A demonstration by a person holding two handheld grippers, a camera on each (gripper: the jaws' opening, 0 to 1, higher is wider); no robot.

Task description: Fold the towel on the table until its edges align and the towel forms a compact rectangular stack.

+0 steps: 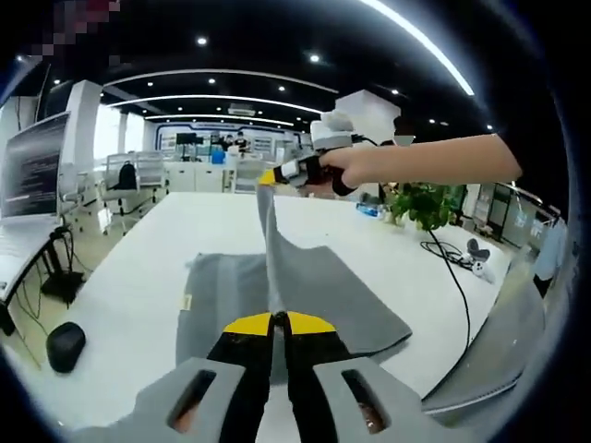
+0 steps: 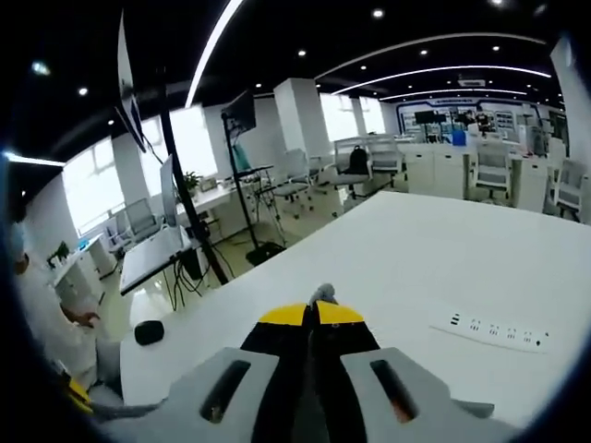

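Observation:
A grey towel (image 1: 343, 288) lies spread on the white table (image 1: 129, 268). One of its edges is lifted into a taut ridge. My left gripper (image 1: 278, 319), with yellow-tipped jaws, is shut on the near end of that ridge. The far end hangs from my right gripper (image 1: 270, 175), held by a hand well above the table. In the right gripper view the right gripper (image 2: 314, 312) is shut, and a small tuft of grey towel (image 2: 322, 293) pokes out between its tips. The rest of the towel is hidden behind those jaws.
A black mouse (image 1: 65, 346) sits at the table's left edge beside a monitor (image 1: 33, 166). Cables (image 1: 452, 257) and a plant (image 1: 425, 203) are at the far right. A white power strip (image 2: 499, 330) lies on the table. A person (image 2: 37, 314) sits nearby.

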